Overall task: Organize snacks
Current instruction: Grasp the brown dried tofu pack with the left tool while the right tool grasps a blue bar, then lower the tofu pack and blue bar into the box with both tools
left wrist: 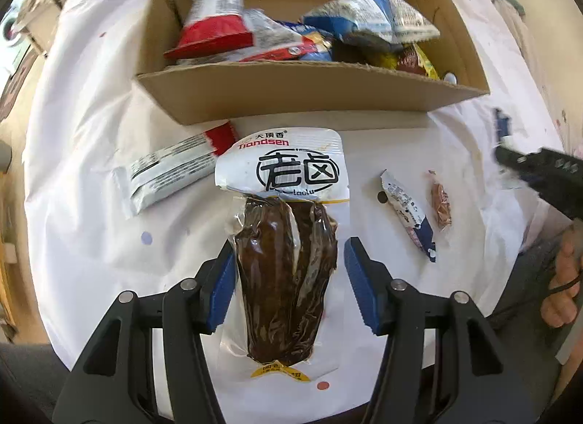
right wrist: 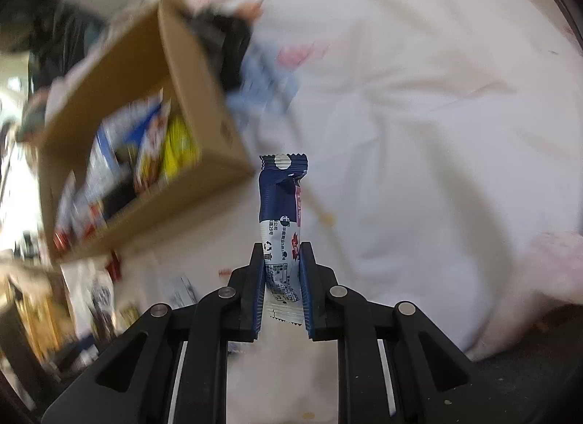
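Left gripper (left wrist: 288, 278): black angular linkage arms joined by round silver pivot pins, with blue ribbed pads lining the inner faces of both fingers (left wrist: 222, 289). Right gripper (right wrist: 282, 278): same black build, silver pins and blue pads. A hand (left wrist: 563, 278) shows at the left view's edge, a thin black cord across it.

white tablecloth (left wrist: 91, 242), w/ coloured dots
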The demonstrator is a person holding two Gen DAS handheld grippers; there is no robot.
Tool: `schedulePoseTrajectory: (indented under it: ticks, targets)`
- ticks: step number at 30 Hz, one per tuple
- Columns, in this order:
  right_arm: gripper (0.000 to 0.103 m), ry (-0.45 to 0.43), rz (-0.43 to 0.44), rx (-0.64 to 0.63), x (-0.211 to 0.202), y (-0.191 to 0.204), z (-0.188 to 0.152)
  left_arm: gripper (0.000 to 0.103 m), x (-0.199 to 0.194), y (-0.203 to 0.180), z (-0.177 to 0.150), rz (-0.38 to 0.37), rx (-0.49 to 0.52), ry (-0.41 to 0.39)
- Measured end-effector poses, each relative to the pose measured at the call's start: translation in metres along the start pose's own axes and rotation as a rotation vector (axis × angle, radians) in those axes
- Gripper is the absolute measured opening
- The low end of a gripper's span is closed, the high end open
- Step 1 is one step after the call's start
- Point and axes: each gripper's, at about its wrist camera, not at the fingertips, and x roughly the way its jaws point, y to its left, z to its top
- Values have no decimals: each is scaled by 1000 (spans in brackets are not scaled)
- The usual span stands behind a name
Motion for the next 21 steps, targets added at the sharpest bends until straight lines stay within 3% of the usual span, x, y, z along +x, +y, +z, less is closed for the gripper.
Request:
schedulePoseTrajectory:
  ticks: [3, 10, 15, 21]
  targets:
    - [18, -158, 56, 30, -41, -5, 5, 53, -25, 7, -12, -15, -22, -65]
    - [18, -321, 246, -17, -95, 12, 15, 53, -102, 25, -4, 14, -46, -278]
    - [18, -348, 311, -61, -107, 31, 23, 53, -139, 42, 29, 23, -92, -374]
    - [18, -341, 350, -98, -110, 55, 45, 54, -143, 41, 74, 16, -89, -396]
